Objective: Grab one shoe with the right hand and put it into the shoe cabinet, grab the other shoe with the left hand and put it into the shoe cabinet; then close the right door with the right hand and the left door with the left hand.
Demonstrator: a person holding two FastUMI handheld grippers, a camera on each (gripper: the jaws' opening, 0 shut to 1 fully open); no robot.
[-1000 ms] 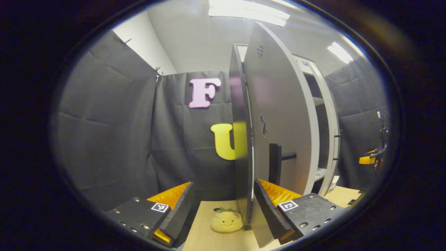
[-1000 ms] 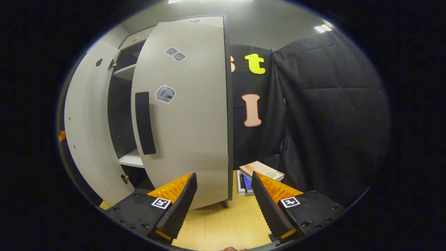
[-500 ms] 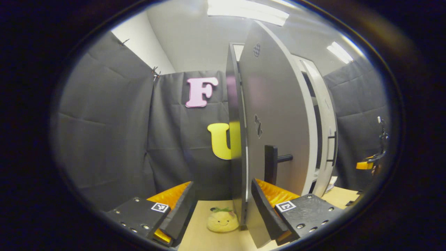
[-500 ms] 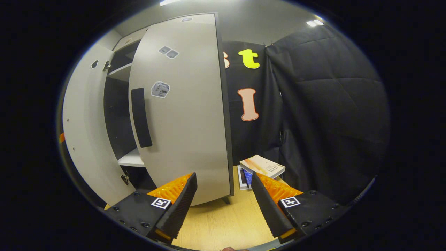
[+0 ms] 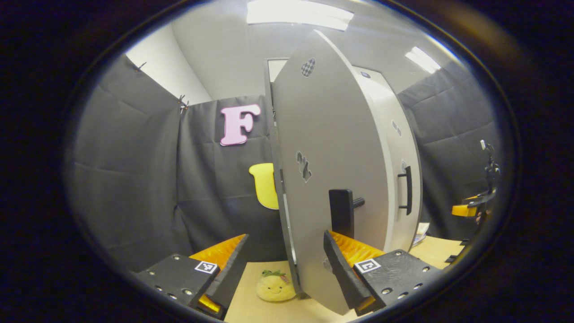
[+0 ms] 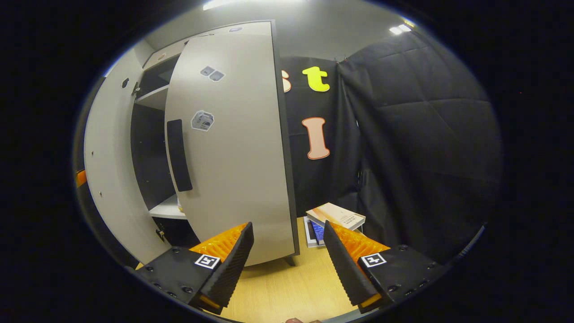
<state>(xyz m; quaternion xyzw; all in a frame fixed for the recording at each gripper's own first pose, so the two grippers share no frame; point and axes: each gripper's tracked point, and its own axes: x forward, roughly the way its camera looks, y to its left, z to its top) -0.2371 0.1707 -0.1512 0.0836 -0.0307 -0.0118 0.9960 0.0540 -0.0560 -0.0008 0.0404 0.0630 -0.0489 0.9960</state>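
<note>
A: Two doors of the shoe cabinet (image 6: pixel 152 134) stand ajar, so the closing step looks in hand; the shoes can't be made out inside it

B: The left door (image 5: pixel 332 179) crosses the left gripper (image 5: pixel 284 273), its lower edge between the parted fingers, and neither finger presses it

A: A sideways push toward the cabinet seems next. And the other?

B: The right gripper (image 6: pixel 289 262) hangs level just before the right door (image 6: pixel 233 148), jaws spread and empty, books (image 6: pixel 336 217) on the floor beside the cabinet
</note>
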